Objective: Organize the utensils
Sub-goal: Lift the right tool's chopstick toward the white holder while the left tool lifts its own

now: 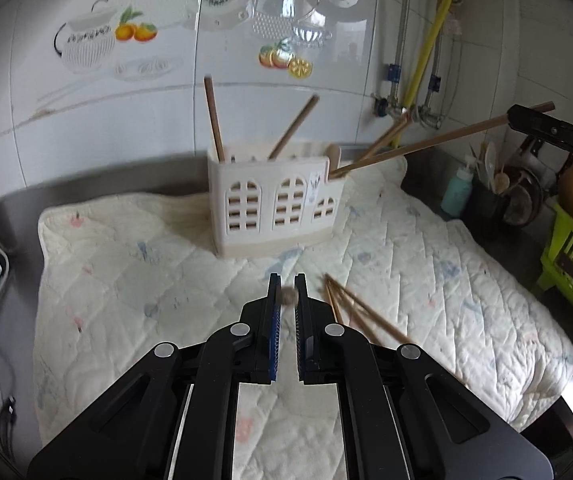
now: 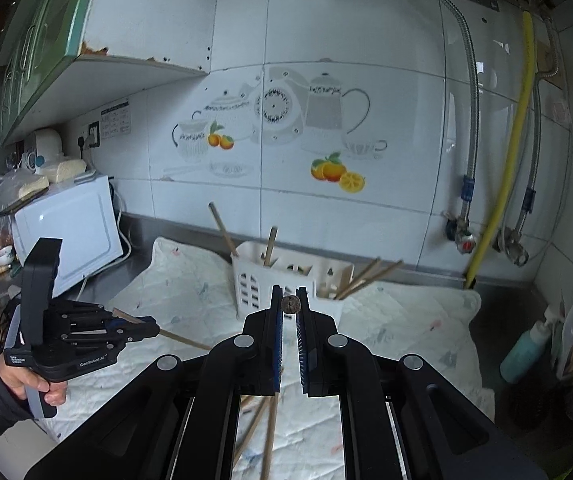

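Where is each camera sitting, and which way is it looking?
Left wrist view: sits on the left hand-held gripper, shut on a chopstick, facing the white utensil holder on the quilted mat; the right hand-held gripper's tip shows at the right.
Right wrist view: sits on the right hand-held gripper, higher, facing the tiled wall; the person's left hand shows.
Shared: holder, mat, yellow hose.

The left wrist view looks forward along its fingers (image 1: 275, 312), low over the quilted mat (image 1: 126, 264), facing the white holder (image 1: 274, 204) just beyond the fingertips. The right wrist view sits higher and further back, fingers (image 2: 277, 332) aimed at the same holder (image 2: 250, 280) and tiled wall (image 2: 366, 40).
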A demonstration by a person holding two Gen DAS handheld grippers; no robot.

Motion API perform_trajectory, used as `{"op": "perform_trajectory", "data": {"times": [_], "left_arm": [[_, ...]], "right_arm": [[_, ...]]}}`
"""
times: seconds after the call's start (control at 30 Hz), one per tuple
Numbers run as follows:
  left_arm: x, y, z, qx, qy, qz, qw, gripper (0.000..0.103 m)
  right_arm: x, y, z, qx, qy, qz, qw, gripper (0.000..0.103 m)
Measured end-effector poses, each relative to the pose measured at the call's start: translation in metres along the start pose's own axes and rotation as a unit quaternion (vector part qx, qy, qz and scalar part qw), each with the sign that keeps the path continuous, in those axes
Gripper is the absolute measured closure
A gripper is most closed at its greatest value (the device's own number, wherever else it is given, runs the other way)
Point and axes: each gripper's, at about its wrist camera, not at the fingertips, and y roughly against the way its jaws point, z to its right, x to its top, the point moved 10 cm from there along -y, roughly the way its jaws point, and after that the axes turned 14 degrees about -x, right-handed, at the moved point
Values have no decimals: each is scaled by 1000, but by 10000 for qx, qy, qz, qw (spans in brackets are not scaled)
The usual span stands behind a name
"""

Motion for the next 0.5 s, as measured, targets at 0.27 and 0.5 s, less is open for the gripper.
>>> {"op": "perform_trajectory", "data": {"times": [0.27,0.5], "left_arm": [[59,8,6,90,-450,237,9987,98],[116,24,12,196,-688,643,9954,98]], "right_arm": [[32,-42,15,-388,303,-243,9985,97],[29,-89,22,-316,395,-965,9940,97]]}}
